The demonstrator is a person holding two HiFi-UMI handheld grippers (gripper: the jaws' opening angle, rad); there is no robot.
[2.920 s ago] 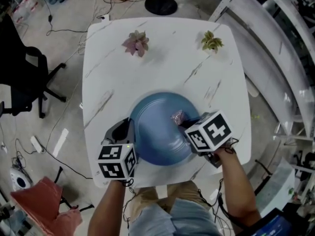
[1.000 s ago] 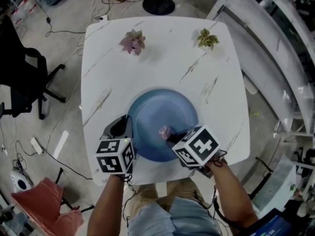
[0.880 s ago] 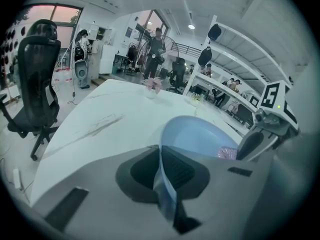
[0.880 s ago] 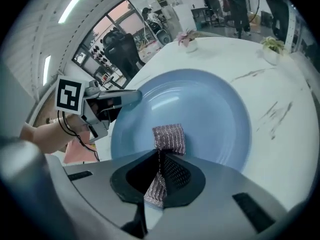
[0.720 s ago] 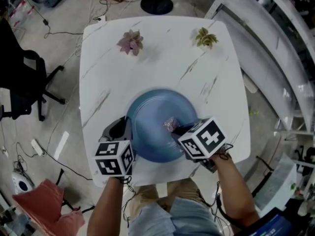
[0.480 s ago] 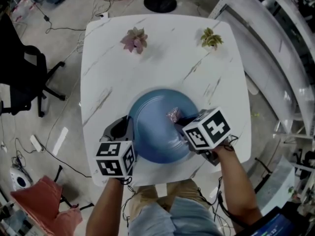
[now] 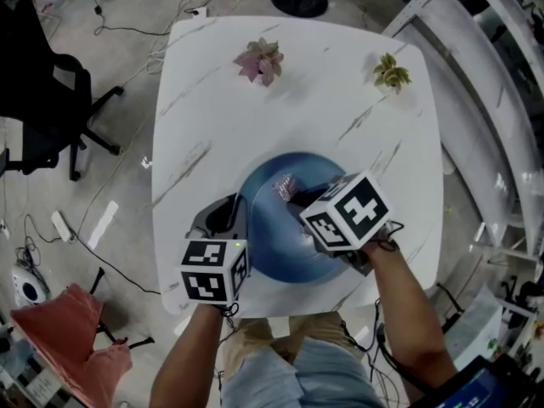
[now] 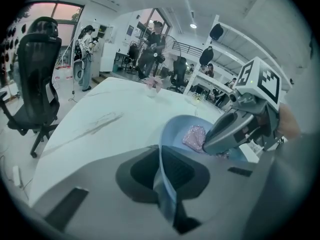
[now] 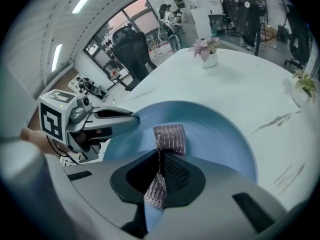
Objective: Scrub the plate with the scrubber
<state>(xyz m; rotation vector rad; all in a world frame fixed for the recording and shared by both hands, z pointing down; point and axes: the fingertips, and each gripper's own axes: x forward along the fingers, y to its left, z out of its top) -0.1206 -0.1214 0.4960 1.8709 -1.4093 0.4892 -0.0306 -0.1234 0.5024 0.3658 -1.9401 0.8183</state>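
A blue plate (image 7: 274, 228) lies on the near part of the white marble table (image 7: 297, 109). My left gripper (image 7: 235, 218) is shut on the plate's left rim (image 8: 162, 179). My right gripper (image 7: 293, 198) is shut on a pinkish mesh scrubber (image 7: 282, 185), whose free end rests on the plate's inner surface (image 9: 215, 134). In the right gripper view the scrubber (image 9: 169, 139) hangs out of the jaws toward the plate's far left part. In the left gripper view the scrubber (image 8: 194, 136) sits beside the right gripper's fingers (image 8: 225, 131).
Two small potted plants stand at the table's far side, a pink one (image 7: 260, 61) and a green one (image 7: 391, 73). A black office chair (image 7: 42, 75) is on the floor at left. Cables lie on the floor, and white railings (image 7: 484, 75) run at right.
The right gripper has swept the scrubber back and forth across the plate; it now sits farther left and toward the far side. The left gripper has kept its hold on the rim.
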